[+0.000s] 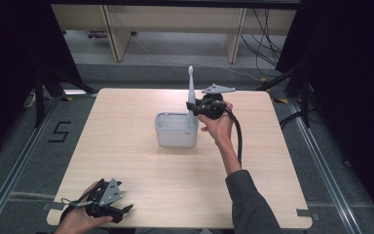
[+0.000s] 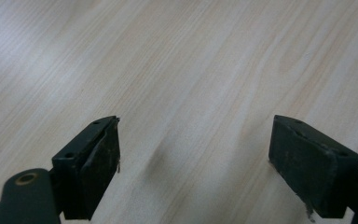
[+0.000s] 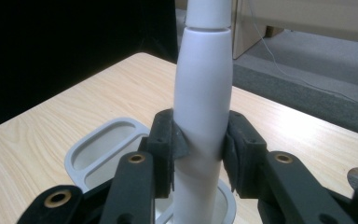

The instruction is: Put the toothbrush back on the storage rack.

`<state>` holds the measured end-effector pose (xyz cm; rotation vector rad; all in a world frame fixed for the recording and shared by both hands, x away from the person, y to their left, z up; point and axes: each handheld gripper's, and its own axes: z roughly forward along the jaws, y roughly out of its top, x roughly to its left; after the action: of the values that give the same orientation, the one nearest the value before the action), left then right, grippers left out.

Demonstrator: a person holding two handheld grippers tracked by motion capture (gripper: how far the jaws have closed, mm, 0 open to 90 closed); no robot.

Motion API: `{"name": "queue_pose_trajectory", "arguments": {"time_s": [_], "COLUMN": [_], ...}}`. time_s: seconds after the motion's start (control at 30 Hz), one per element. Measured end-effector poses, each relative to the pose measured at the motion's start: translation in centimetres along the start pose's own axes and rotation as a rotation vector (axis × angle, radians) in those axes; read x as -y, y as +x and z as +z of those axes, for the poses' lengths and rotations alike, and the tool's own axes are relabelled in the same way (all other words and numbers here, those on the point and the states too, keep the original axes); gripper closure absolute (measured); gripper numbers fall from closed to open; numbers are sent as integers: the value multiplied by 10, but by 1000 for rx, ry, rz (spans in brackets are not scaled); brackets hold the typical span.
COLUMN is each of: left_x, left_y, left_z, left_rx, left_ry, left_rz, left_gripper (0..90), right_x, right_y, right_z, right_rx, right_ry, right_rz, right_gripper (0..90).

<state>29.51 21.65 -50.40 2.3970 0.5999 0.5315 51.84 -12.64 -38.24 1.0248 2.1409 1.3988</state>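
Nearest, at the front left corner of the wooden table [image 1: 141,195], the left gripper [image 1: 108,204] rests low in the person's left hand [image 1: 80,220]; its own view shows the two jaws spread wide apart over bare wood grain, with nothing between them. Farther in, near the table's middle, stands a pale grey holder [image 1: 175,129] with separate compartments (the oblong one [image 3: 103,148] in the right gripper view looks empty). Rising from the holder's right-hand end is a white electric toothbrush [image 1: 191,97], its long axis upright and its brush head pointing straight up, its base down in a round opening. The right gripper [image 1: 193,108], held in the right hand [image 1: 217,124], has its pads [image 3: 172,144] clamped on either side of the toothbrush's handle.
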Motion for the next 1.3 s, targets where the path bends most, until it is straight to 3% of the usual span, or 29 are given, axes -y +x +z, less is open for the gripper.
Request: {"name": "queue_pose_trajectory", "arguments": {"time_s": [0.07,0.23,0.27,0.3,0.37,0.43,0.5,0.6,0.7,0.73,0.77,0.87,0.9,0.93,1.1,1.13,1.23,1.27,1.3], "left_x": [0,0,0,0,0,0,0,0,0,0,0,0,0,0,0,0,0,0,0], "left_y": [1,1,0,1,1,0,1,-1,1,-1,-1,-1,0,-1,-1,0,-1,-1,-1], "left_z": [-1,-1,0,-1,-1,0,-1,1,-1,0,0,0,0,0,0,0,1,0,0], "left_rx": [3,7,-2,7,4,-3,7,-6,-8,3,5,0,-3,1,0,-1,0,1,2], "left_ry": [10,18,-2,19,18,-3,21,-12,20,-10,-10,-1,1,-4,-4,4,-1,-4,3], "left_rz": [14,17,-5,16,15,-6,18,-9,18,-15,-13,-7,-5,-9,-9,0,-8,-8,-1], "left_gripper": [162,162,162,161,161,162,161,162,162,162,162,162,162,162,162,162,161,162,162], "right_x": [4,8,10,12,14,16,18,21,24,25,26,28,29,30,34,36,37,38,38], "right_y": [1,0,0,0,0,0,-1,-2,-2,-3,-4,-3,-4,-4,-5,-4,-6,-5,-6], "right_z": [2,4,4,4,6,6,7,8,9,9,10,10,10,9,11,12,14,14,14], "right_rx": [-4,-5,-1,-4,3,4,3,-5,-11,-10,-8,-6,3,-5,-2,-1,-12,-5,7], "right_ry": [12,23,28,32,21,33,33,45,46,50,48,56,49,71,71,82,75,81,75], "right_rz": [26,26,33,34,30,32,18,30,44,39,13,30,11,39,28,48,25,38,12], "right_gripper": [669,669,668,668,668,668,669,668,668,668,668,668,668,668,668,668,668,668,668]}}
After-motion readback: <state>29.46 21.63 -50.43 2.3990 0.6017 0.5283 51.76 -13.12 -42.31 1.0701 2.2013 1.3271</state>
